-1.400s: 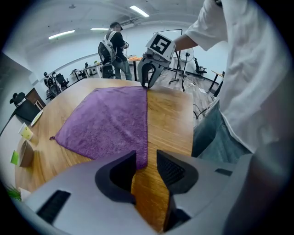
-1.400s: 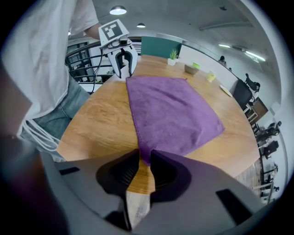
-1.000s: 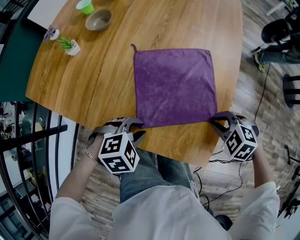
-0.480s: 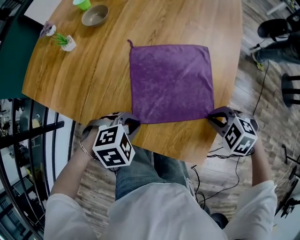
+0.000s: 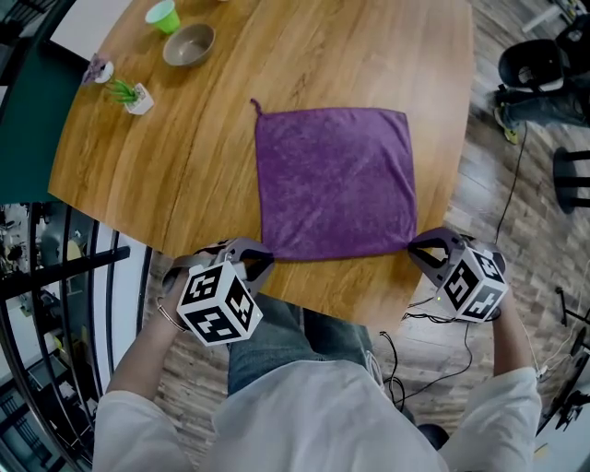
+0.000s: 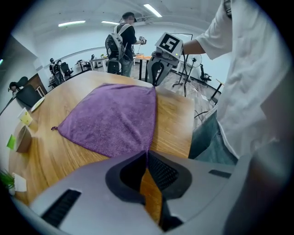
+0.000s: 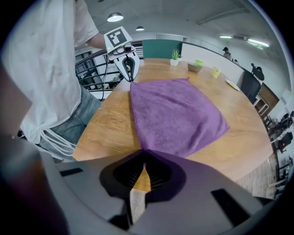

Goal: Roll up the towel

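A purple towel (image 5: 335, 181) lies spread flat on the wooden table (image 5: 203, 129), with a small loop at its far left corner. My left gripper (image 5: 263, 256) is shut on the towel's near left corner (image 6: 147, 149). At the near right corner (image 7: 143, 149) my right gripper (image 5: 417, 248) is likewise shut on the cloth. Both corners sit low at the table's near edge. In the left gripper view the towel (image 6: 115, 117) stretches away toward the right gripper (image 6: 156, 73); in the right gripper view the towel (image 7: 174, 114) runs toward the left gripper (image 7: 128, 64).
At the table's far left stand a green cup (image 5: 165, 16), a brown bowl (image 5: 189, 43) and a small potted plant (image 5: 134, 94). A black railing (image 5: 55, 277) runs along the left. Cables (image 5: 433, 359) lie on the floor by my right side, and people stand beyond the table.
Both grippers have closed on the towel's near corners. The towel has shifted slightly toward me, and the hands have barely moved.
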